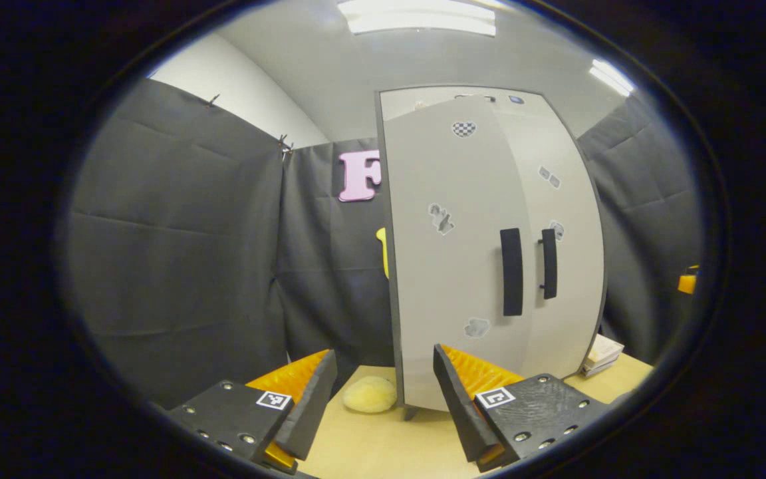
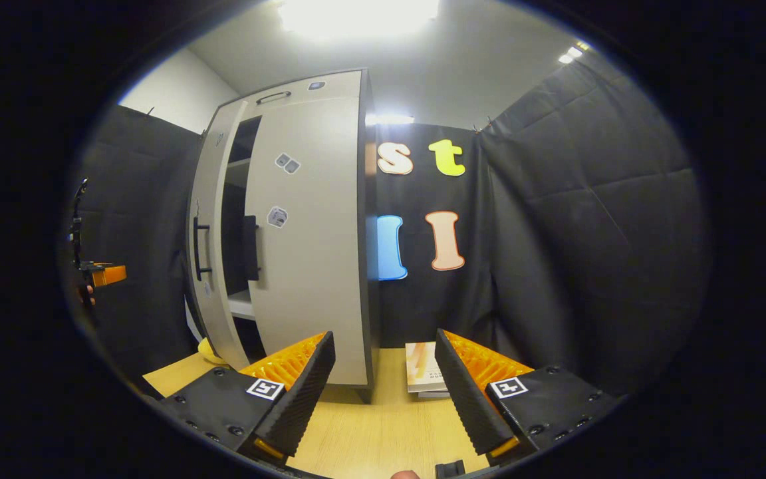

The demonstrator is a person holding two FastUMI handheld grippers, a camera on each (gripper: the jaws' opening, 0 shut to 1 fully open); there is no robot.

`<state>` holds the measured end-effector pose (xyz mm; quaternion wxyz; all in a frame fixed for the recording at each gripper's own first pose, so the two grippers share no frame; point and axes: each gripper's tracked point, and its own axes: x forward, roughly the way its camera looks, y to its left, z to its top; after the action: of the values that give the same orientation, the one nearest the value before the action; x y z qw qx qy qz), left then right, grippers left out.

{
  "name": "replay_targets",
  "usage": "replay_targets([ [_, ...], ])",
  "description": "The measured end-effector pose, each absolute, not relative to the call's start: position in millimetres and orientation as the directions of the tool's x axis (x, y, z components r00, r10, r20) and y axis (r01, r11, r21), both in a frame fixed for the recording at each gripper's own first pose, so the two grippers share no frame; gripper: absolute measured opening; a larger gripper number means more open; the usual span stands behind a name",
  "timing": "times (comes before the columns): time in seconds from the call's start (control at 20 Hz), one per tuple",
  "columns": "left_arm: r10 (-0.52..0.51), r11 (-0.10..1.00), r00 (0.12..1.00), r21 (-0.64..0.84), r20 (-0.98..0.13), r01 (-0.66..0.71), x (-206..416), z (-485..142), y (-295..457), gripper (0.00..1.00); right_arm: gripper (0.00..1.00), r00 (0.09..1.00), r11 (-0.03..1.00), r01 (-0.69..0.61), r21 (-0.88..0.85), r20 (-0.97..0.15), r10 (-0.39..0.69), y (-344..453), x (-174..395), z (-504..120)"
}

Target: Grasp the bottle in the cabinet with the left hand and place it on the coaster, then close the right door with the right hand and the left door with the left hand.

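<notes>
Between the fingers of my left gripper (image 1: 380, 392) I see nothing held; its jaws stand apart, hanging over the wooden table (image 1: 383, 446). Just past them lies a pale yellow sponge (image 1: 370, 394) on the table, beside the foot of the cabinet (image 1: 489, 253). From this view the left door (image 1: 453, 266) stands slightly ajar, its edge toward me, and the right door (image 1: 569, 266) lies nearly flush behind it; each carries a dark upright handle, and the two handles sit close together. Small stickers dot both doors, one of them checkered near the top, but I can read no writing on them. A thin box (image 1: 601, 354) lies on the table at the cabinet's right foot. My right gripper (image 2: 383, 392) also has its jaws apart and empty, above the same table. Beyond them, in the right gripper view, a gap between the doors shows dark shelves inside the cabinet; I cannot make out the bottle or the coaster anywhere. The thin box has print on its cover that is too small to read. Far off at that view's left edge I see the other gripper with a hand on it.
</notes>
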<state>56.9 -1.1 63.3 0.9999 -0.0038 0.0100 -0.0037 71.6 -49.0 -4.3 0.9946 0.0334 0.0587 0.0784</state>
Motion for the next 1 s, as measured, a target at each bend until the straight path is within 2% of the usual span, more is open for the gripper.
replay_targets([
  [0.4,-0.037,0.999,0.999,0.033,0.003,0.037,20,67,16,0.86,0.96,0.98,0.982,-0.163,0.099,-0.099,0.172,-20,37,10],
  [0.45,-0.041,0.998,0.999,0.037,0.004,0.041,16,66,16,0.86,0.92,0.98,0.982,-0.162,0.092,-0.098,0.171,-18,33,11],
  [0.55,-0.046,0.998,0.999,0.047,0.009,0.045,10,63,17,0.85,0.92,0.98,0.983,-0.165,0.083,-0.096,0.172,-14,26,12],
  [0.6,-0.046,0.998,0.999,0.052,0.01,0.045,6,61,18,0.85,0.96,0.98,0.983,-0.167,0.081,-0.093,0.174,-12,22,13],
  [0.85,-0.037,0.998,0.999,0.055,0.001,0.037,-9,48,27,0.84,0.96,0.981,0.981,-0.17,0.091,-0.082,0.177,-4,8,12],
  [0.9,-0.037,0.998,0.999,0.053,0.004,0.036,-12,47,29,0.84,0.92,0.981,0.981,-0.171,0.092,-0.08,0.178,-3,6,12],
  [0.95,-0.036,0.998,0.999,0.049,0.006,0.036,-13,46,29,0.84,0.96,0.981,0.981,-0.17,0.091,-0.079,0.177,-2,4,12],
  [1.0,-0.036,0.998,0.999,0.046,0.008,0.036,-14,47,30,0.84,0.92,0.981,0.982,-0.169,0.088,-0.079,0.176,-2,2,11],
])
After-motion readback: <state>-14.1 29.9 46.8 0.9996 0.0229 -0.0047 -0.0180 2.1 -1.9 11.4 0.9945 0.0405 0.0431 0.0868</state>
